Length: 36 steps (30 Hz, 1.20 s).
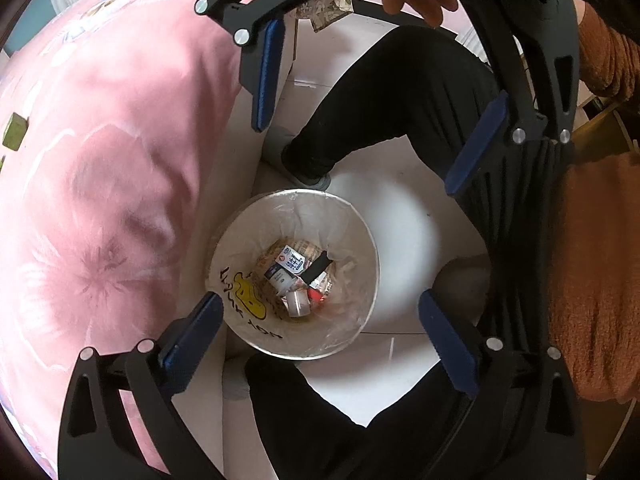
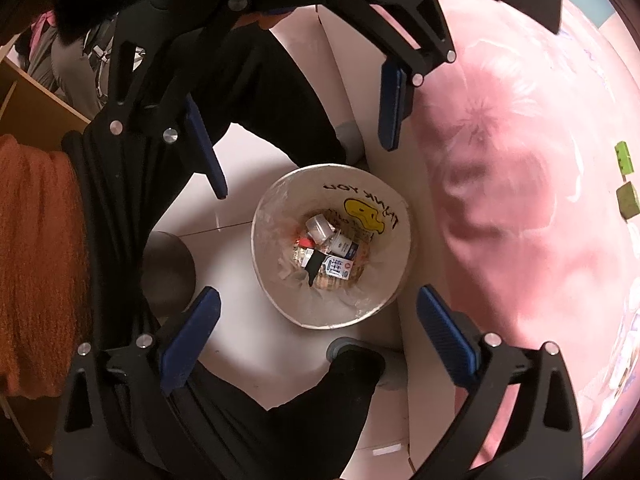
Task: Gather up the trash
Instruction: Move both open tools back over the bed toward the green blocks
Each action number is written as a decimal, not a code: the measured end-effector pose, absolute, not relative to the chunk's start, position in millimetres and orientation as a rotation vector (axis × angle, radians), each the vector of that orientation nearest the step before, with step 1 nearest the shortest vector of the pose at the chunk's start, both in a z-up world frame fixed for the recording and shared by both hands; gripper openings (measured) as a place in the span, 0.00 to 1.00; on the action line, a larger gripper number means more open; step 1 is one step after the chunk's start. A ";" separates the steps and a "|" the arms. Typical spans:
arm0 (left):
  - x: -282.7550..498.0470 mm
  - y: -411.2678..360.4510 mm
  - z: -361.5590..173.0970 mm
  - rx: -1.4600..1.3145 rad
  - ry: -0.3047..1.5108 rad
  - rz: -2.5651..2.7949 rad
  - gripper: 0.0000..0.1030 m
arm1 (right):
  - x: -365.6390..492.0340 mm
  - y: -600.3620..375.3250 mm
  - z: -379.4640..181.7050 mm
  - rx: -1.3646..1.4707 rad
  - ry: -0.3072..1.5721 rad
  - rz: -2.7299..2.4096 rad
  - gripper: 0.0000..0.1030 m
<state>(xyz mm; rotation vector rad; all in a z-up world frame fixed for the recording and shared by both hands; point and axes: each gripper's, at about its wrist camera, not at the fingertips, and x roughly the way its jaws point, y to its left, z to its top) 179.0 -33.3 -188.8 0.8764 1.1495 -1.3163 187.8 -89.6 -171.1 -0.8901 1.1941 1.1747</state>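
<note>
A round white trash bin (image 1: 360,232) with a plastic liner and a yellow duck print stands on the white floor, straight below both grippers; it also shows in the right wrist view (image 2: 280,300). Inside lie a small milk carton (image 1: 294,261), a white bottle (image 1: 280,278), a clear cup (image 1: 298,302) and a black piece (image 1: 318,266). My left gripper (image 1: 320,330) is open and empty above the bin. My right gripper (image 2: 316,322) is open and empty above it too. In each view the other gripper hangs open at the top: the right one (image 1: 368,120), the left one (image 2: 300,120).
A bed with a pink flowered cover (image 1: 100,200) lies beside the bin, with green blocks (image 2: 624,184) on it. The person's black-trousered legs (image 1: 380,96) and grey slippers (image 2: 340,350) flank the bin. A grey round stool (image 2: 168,268) stands near.
</note>
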 end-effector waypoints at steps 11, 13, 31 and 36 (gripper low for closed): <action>179.5 -35.0 -177.3 0.889 1.123 -1.299 0.96 | 188.2 -101.3 -161.6 -0.896 1.196 1.124 0.93; 179.8 -34.7 -174.9 0.891 1.118 -1.292 0.96 | 187.6 -101.6 -161.1 -0.898 1.197 1.112 0.93; 192.2 -28.9 -150.1 0.894 1.043 -1.193 0.97 | 203.6 -127.8 -130.4 -0.869 1.131 0.989 0.93; 200.1 -25.1 -138.9 0.888 1.009 -1.161 0.96 | 214.6 -139.8 -116.2 -0.843 1.115 0.973 0.93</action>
